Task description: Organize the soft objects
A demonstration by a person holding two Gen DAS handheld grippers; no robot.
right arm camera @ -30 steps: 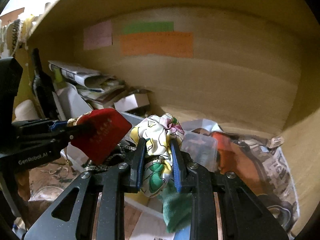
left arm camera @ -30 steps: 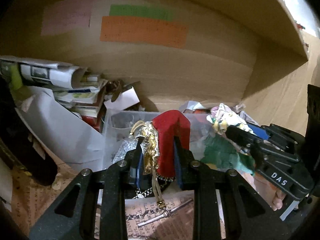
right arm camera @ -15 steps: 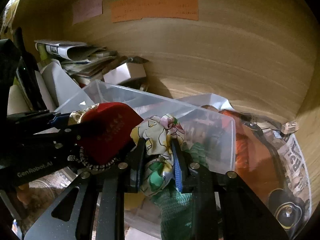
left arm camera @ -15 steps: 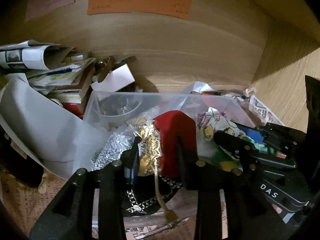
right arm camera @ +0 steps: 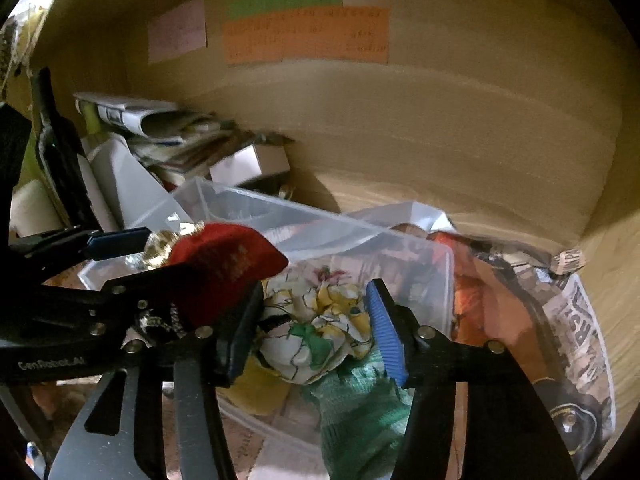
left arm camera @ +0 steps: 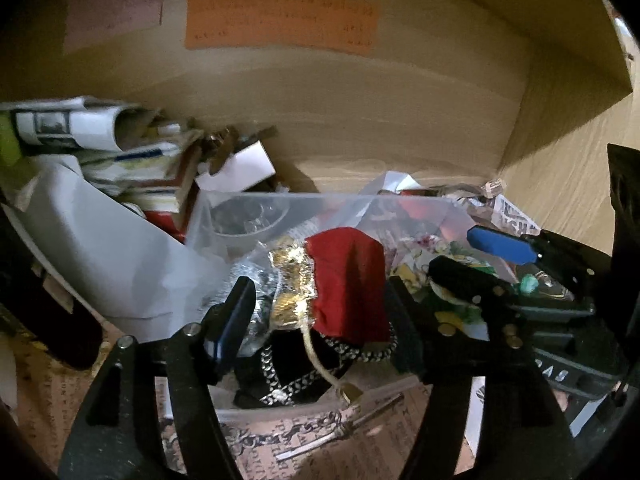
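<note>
Left gripper (left arm camera: pixel 320 300): jaws spread wide — red pouch (left arm camera: pixel 348 280) sits between them, not pinched.
Right gripper (right arm camera: pixel 316 328): jaws wide apart — floral cloth (right arm camera: pixel 320 320) lies loose between them.
Location: both soft items over the clear bin (right arm camera: pixel 320 220), side by side.
</note>
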